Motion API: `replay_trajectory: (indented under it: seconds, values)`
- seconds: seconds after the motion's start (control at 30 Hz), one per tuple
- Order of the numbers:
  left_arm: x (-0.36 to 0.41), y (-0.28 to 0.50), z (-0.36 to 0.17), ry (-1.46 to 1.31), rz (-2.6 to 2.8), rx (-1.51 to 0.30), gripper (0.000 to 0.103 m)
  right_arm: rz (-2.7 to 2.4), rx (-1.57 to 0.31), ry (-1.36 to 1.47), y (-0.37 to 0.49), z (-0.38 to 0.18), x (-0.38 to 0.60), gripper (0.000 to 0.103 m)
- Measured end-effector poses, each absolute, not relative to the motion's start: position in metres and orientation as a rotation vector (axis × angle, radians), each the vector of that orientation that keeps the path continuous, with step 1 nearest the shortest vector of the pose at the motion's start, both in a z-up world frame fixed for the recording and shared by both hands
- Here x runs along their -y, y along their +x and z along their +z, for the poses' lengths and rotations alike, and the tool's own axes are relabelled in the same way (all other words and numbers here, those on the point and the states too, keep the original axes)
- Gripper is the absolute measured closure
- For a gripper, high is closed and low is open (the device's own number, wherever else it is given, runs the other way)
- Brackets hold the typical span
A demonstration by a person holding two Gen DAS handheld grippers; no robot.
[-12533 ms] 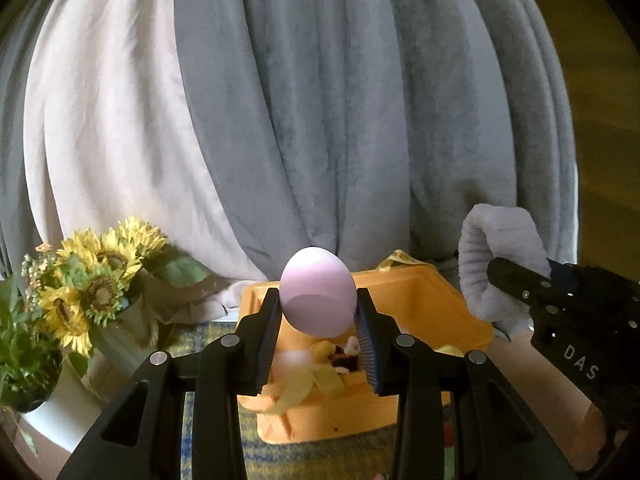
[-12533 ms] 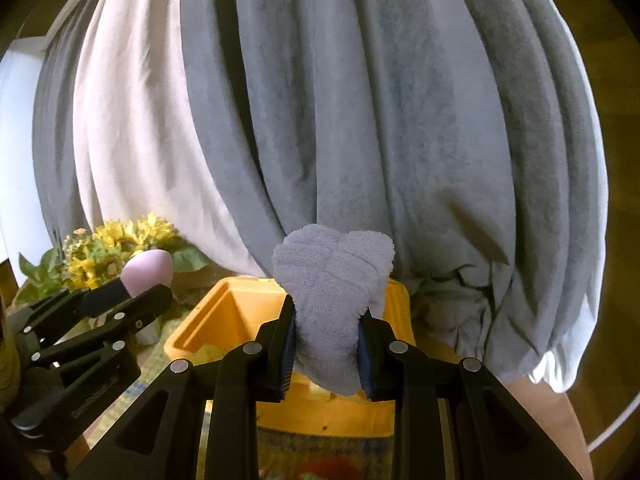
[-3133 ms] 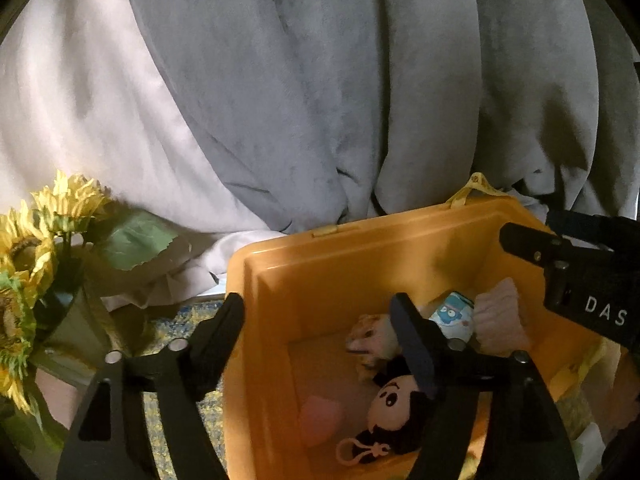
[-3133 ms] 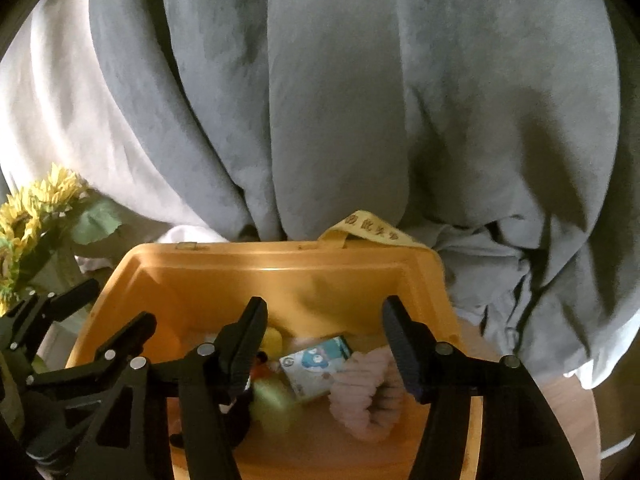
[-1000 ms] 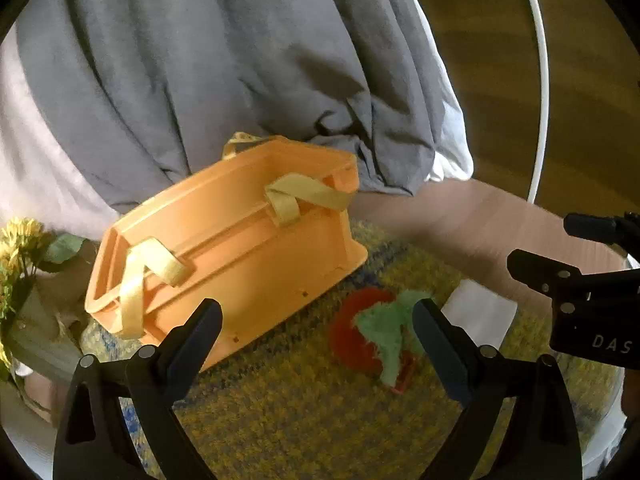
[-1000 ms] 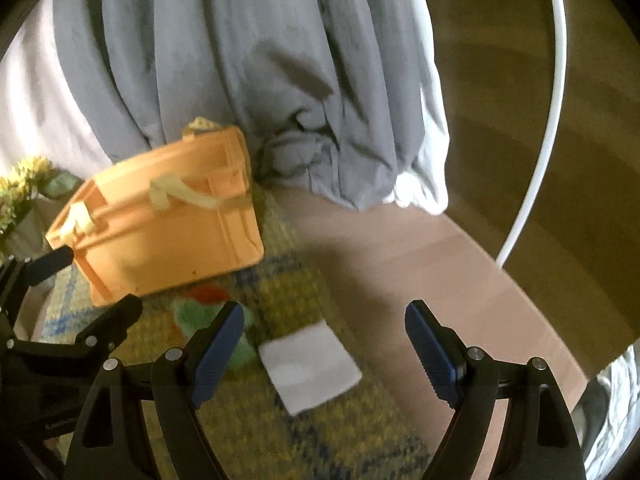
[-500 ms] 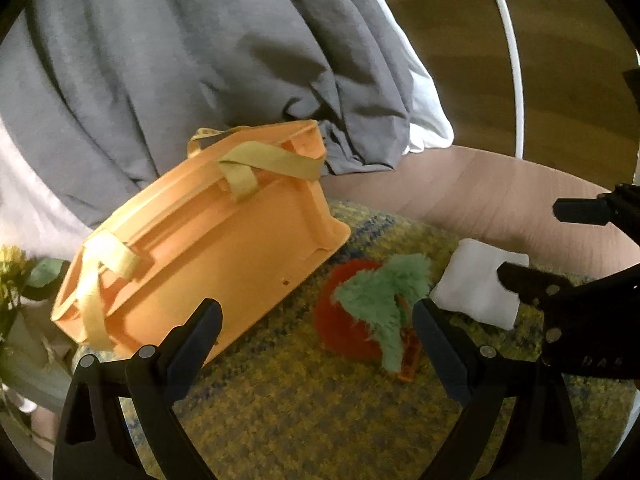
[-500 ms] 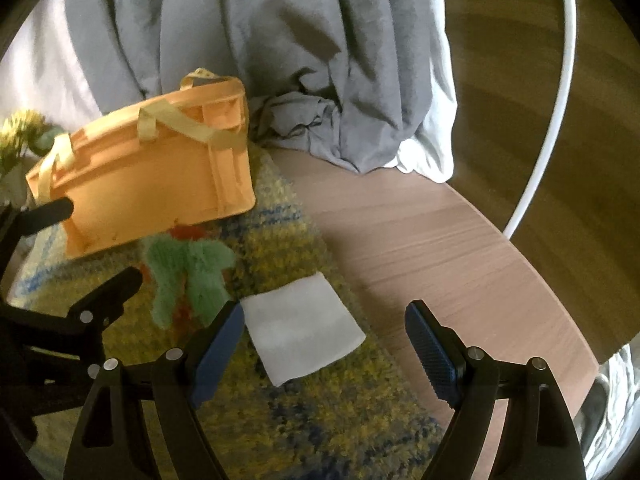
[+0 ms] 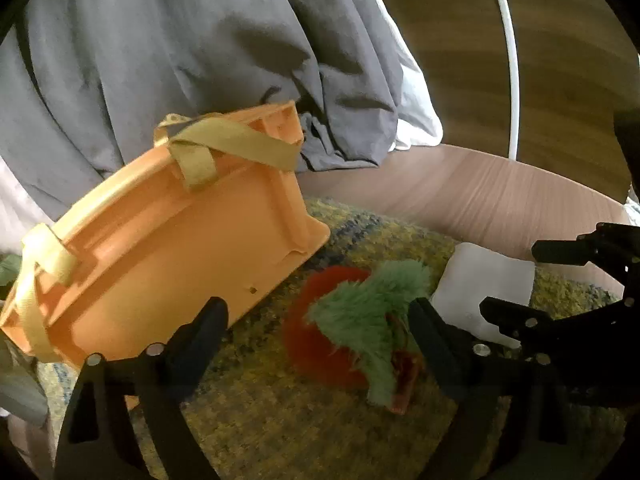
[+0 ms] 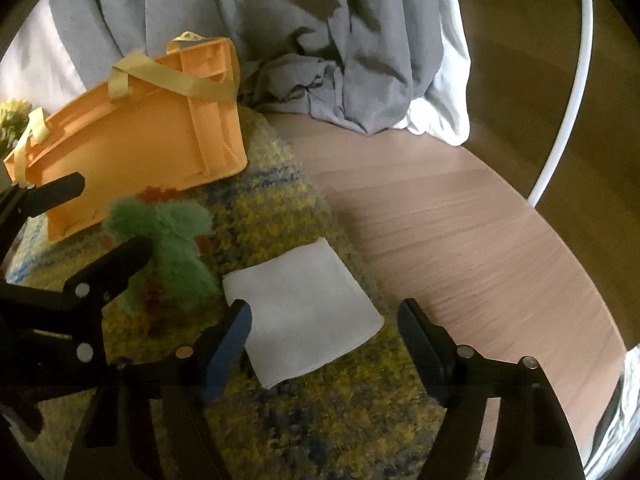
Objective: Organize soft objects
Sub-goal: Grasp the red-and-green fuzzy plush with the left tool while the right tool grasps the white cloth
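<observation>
You are lowering both grippers toward two soft items lying on the yellow-and-blue woven mat [image 10: 320, 432], which is covering the left part of the round wooden table [image 10: 460, 216]. The left gripper [image 9: 316, 320] is closing but is wide apart and empty, its jaws framing the plush toy [image 9: 360, 320], a red body under shaggy green fur, lying mid-mat just in front of the orange bin [image 9: 168, 248]. The right gripper [image 10: 324, 328] is likewise closing from a wide gap and holding nothing, with the folded white cloth [image 10: 304, 316] lying between its fingers near the mat's right edge, close to bare tabletop. The bin is sitting at the mat's back edge against the grey drape [image 10: 280, 20], its webbing straps [image 9: 236, 144] draped over the rim. Judged from these views, both items are looking light, limp and unbreakable: the plush is likely compressing freely, so you are best taking it across the thick red body rather than the loose green tufts; the cloth is likely unfolding if pinched by one layer, so aim at the folded edge, gathering all layers.
</observation>
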State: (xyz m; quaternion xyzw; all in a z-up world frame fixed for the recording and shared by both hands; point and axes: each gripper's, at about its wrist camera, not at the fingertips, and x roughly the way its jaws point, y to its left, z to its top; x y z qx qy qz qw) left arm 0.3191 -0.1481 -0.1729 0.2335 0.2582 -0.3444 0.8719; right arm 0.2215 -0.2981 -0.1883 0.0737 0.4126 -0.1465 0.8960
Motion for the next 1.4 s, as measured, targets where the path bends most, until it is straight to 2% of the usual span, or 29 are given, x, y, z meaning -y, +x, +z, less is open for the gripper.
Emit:
replay_trajectory:
  seconds: [0.27,0.33,0.57,0.7,0.77,0.83,1.0,1.4]
  values:
    - [0.16,0.328,-0.188,0.477,-0.759,-0.597,0.022,-0.285,-0.875,0.143,0.227,-0.198,0.298,0.044]
    - [0.162,0.33,-0.191,0.472,-0.763,-0.608,0.024,-0.273,-0.881,0.134,0.228,-0.198,0.296,0.053]
    - [0.169,0.339,-0.199,0.457,-0.786,-0.67,0.032,-0.247,-0.893,0.117,0.233,-0.2,0.293,0.06]
    - [0.172,0.344,-0.204,0.46,-0.805,-0.714,0.044,-0.24,-0.901,0.087,0.238,-0.201,0.288,0.063]
    - [0.173,0.344,-0.205,0.464,-0.809,-0.723,0.049,-0.236,-0.9,0.085,0.238,-0.201,0.288,0.069]
    - [0.172,0.344,-0.205,0.46,-0.805,-0.721,0.051,-0.238,-0.897,0.069,0.238,-0.2,0.286,0.087]
    - [0.166,0.341,-0.2,0.43,-0.794,-0.721,0.055,-0.23,-0.883,0.093,0.235,-0.195,0.289,0.092]
    - [0.143,0.325,-0.168,0.331,-0.732,-0.696,0.055,-0.227,-0.815,0.125,0.223,-0.162,0.292,0.092]
